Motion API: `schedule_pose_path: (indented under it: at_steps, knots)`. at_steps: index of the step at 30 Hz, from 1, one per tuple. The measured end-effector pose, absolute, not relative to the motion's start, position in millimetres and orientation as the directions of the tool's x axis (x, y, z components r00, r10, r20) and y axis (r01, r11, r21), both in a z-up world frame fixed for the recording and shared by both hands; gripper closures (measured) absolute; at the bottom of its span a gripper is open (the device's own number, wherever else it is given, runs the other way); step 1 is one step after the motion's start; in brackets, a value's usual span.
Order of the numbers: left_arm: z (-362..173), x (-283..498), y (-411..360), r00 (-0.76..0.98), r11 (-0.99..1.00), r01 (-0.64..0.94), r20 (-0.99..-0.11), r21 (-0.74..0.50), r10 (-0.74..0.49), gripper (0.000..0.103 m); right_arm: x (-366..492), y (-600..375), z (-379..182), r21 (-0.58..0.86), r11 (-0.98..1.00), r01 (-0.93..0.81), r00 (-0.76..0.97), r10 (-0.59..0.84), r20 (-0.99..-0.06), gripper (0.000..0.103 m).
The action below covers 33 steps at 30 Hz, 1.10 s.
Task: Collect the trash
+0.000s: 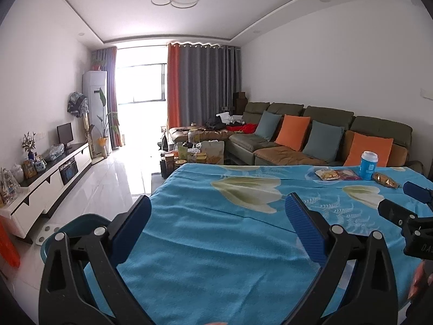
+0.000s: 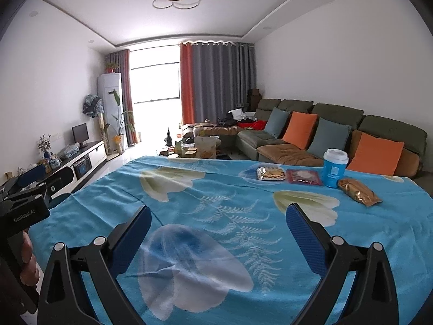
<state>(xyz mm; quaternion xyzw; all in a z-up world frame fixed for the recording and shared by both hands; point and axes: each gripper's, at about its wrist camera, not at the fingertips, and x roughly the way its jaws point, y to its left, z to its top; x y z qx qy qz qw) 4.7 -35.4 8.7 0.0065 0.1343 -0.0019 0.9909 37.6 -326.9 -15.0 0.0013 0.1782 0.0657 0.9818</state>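
Note:
A table under a blue flowered cloth (image 2: 216,197) carries trash at its far right: a blue paper cup with a white lid (image 2: 334,167), a gold-brown snack packet (image 2: 358,191), a red wrapper (image 2: 303,176) and a clear cracker packet (image 2: 271,173). They also show in the left wrist view: the cup (image 1: 368,165), gold packet (image 1: 385,180), cracker packet (image 1: 327,174). My left gripper (image 1: 217,207) is open and empty over the near left part of the cloth. My right gripper (image 2: 219,215) is open and empty, well short of the trash.
A teal bin (image 1: 78,224) stands on the floor by the table's left edge. A green sofa with orange and blue cushions (image 2: 324,135) runs behind the table on the right. A cluttered coffee table (image 1: 189,154) lies beyond, a TV cabinet (image 1: 48,178) along the left wall.

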Motion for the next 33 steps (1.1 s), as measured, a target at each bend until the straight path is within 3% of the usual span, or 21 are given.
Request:
schedule_pose_path:
  at_steps: [33]
  knots:
    - [14, 0, -46, 0.975, 1.000, 0.014, -0.222, 0.010, -0.011, 0.006, 20, -333, 1, 0.005, 0.996, -0.088, 0.955, 0.086, -0.285, 0.007]
